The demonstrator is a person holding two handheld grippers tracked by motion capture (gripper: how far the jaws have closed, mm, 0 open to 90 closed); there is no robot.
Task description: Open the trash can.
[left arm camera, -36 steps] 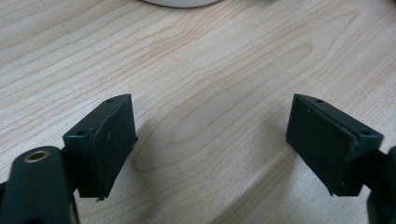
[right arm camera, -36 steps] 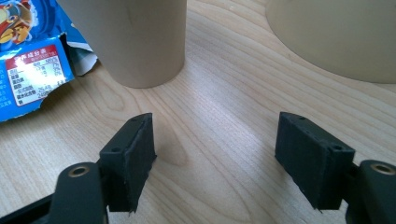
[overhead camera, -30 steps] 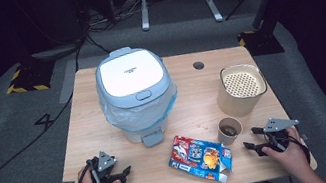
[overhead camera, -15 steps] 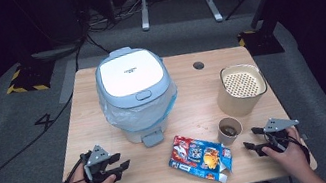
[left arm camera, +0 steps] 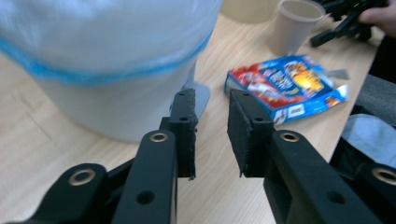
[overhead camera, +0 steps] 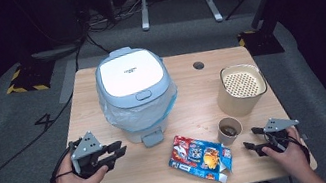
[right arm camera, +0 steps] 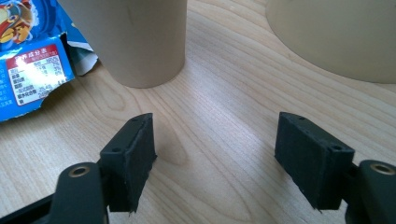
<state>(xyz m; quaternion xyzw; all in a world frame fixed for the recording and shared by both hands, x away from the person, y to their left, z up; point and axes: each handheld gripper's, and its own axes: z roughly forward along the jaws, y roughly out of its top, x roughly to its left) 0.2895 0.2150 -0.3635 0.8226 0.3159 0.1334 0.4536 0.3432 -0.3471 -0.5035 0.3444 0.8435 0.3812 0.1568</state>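
High view, left to right: left tongs (overhead camera: 119, 151) empty, just narrowed to a small gap beside the lidded bin (overhead camera: 136, 93); snack box (overhead camera: 200, 158) flat on the table (overhead camera: 195, 111); right tongs (overhead camera: 251, 139) spread by the paper cup (overhead camera: 229, 130); judged pre-grasp, approach needed.

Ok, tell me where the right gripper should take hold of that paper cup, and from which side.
Grip the paper cup across its round side wall, about mid-height, coming in level from the near right, where the right gripper already sits with its jaws open and empty. The cup stands upright and seems to hold something dark, so keep it level. The snack box crowds its left and the beige container stands behind it.
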